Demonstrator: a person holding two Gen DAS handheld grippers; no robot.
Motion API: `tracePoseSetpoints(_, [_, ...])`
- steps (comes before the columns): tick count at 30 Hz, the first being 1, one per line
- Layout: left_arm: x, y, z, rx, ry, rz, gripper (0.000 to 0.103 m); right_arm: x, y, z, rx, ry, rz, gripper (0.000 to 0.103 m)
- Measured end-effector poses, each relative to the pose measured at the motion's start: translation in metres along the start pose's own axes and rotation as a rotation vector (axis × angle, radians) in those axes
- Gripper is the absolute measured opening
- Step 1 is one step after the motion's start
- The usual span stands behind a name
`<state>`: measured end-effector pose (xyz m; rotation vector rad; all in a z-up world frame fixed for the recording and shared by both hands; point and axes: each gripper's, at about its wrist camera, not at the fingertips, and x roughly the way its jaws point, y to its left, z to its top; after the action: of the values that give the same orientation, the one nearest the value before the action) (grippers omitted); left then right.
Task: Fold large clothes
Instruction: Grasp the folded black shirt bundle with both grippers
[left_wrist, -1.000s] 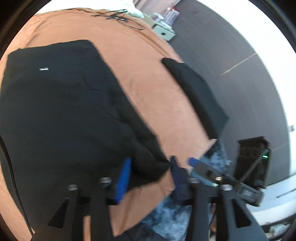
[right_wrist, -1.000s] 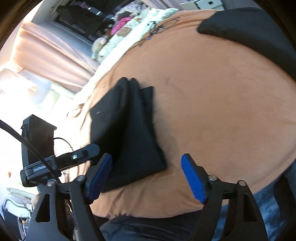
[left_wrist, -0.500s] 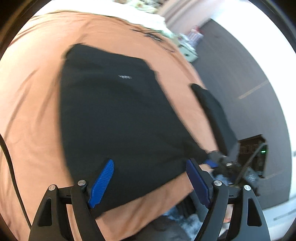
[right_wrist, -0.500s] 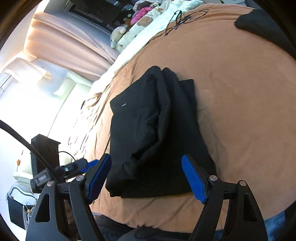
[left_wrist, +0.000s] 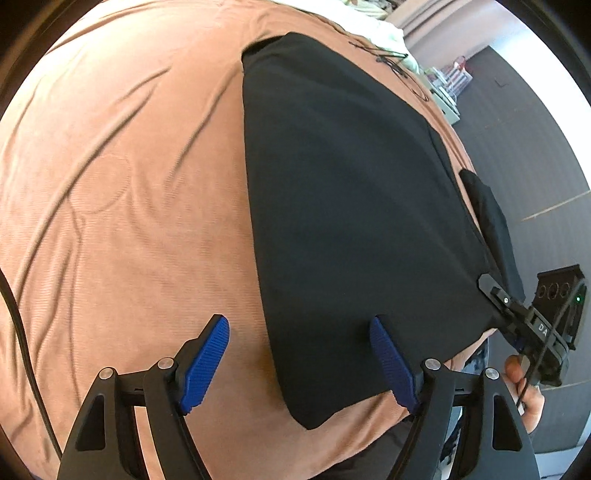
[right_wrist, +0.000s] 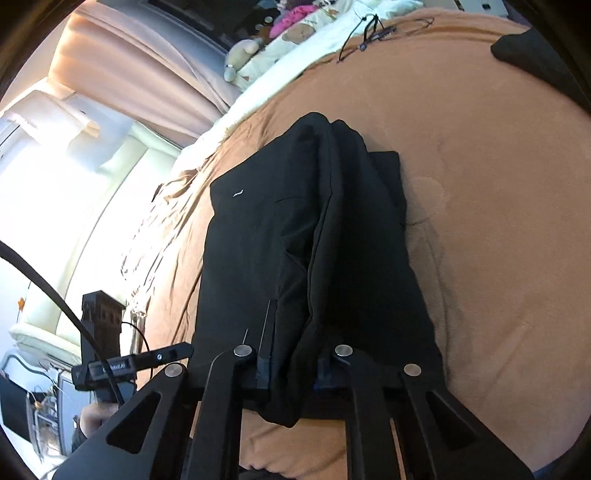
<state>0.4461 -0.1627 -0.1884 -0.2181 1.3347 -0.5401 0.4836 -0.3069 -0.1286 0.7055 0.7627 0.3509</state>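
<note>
A large black garment (left_wrist: 351, 203) lies folded lengthwise on a brown blanket (left_wrist: 129, 184). My left gripper (left_wrist: 298, 325) hangs over its near left corner. Its blue pads (left_wrist: 207, 362) stand wide apart and clear of the cloth, and its jaws are closing slightly. In the right wrist view the garment (right_wrist: 295, 240) shows a raised fold running away from me. My right gripper (right_wrist: 295, 365) has closed on the near end of that fold, with black cloth bunched between its fingers. The left wrist view catches the right gripper (left_wrist: 517, 314) at the garment's right corner.
A second black garment (left_wrist: 491, 221) lies at the blanket's right edge, also far right (right_wrist: 535, 55). Thin black cables (right_wrist: 369, 33) lie at the far end. Soft toys (right_wrist: 240, 51) and curtains are beyond the bed. Dark floor (left_wrist: 535, 147) runs along the right side.
My left gripper let go of the garment's corner, opened and swung left along the near edge. My right gripper moved in over the near edge and shut on the fold.
</note>
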Motion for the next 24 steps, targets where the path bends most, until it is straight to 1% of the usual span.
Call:
tracePoseSetpoints(1, [0.003,-0.001,-0.001,0.003,0.006,-0.005,0.075,-0.004,-0.004,-0.003,0.008,0.0,0.003,0.009])
tracePoseSetpoints(2, [0.007,-0.001,-0.002,0.001,0.018,-0.02,0.065,-0.007,-0.009,-0.007,0.02,0.002,0.006,0.009])
tracePoseSetpoints(4, [0.012,-0.002,-0.004,-0.009,0.038,-0.055,0.054,-0.009,-0.015,-0.015,0.036,0.006,0.004,0.008])
tracePoseSetpoints(7, [0.009,-0.012,-0.009,0.039,0.023,-0.009,0.051,-0.011,-0.025,-0.026,0.044,0.021,-0.02,0.008])
tracePoseSetpoints(11, [0.011,-0.015,-0.012,0.058,0.035,0.006,0.05,-0.015,-0.029,-0.024,0.09,0.043,-0.015,0.009])
tracePoseSetpoints(12, [0.011,-0.016,-0.011,0.063,0.035,0.006,0.051,-0.017,-0.027,-0.021,0.089,0.046,-0.028,0.014])
tracePoseSetpoints(13, [0.01,-0.015,-0.009,0.065,0.036,-0.001,0.051,-0.022,-0.022,-0.016,0.069,0.038,-0.058,0.021])
tracePoseSetpoints(14, [0.012,-0.016,-0.004,0.061,0.039,-0.006,0.054,-0.026,-0.019,-0.013,0.048,0.021,-0.08,0.025])
tracePoseSetpoints(15, [0.012,-0.014,-0.001,0.055,0.039,-0.014,0.057,-0.03,-0.014,-0.009,0.028,0.0,-0.099,0.041])
tracePoseSetpoints(16, [0.013,-0.012,0.002,0.049,0.036,-0.018,0.063,-0.037,-0.01,-0.006,0.012,-0.029,-0.108,0.065])
tracePoseSetpoints(17, [0.01,-0.007,0.004,0.042,0.028,-0.02,0.07,-0.044,-0.006,-0.001,-0.003,-0.063,-0.108,0.075])
tracePoseSetpoints(18, [0.008,-0.003,0.007,0.035,0.014,-0.021,0.072,-0.049,-0.003,0.004,-0.014,-0.082,-0.106,0.081])
tracePoseSetpoints(19, [0.006,-0.002,0.006,0.031,0.005,-0.022,0.075,-0.051,-0.001,0.009,-0.023,-0.086,-0.104,0.081])
tracePoseSetpoints(22, [0.007,0.001,0.017,0.016,-0.009,-0.025,0.076,-0.047,-0.007,0.028,-0.011,-0.063,-0.088,0.081])
tracePoseSetpoints(24, [0.007,0.005,0.023,0.004,-0.021,-0.031,0.076,-0.038,-0.016,0.041,0.006,-0.026,-0.088,0.081])
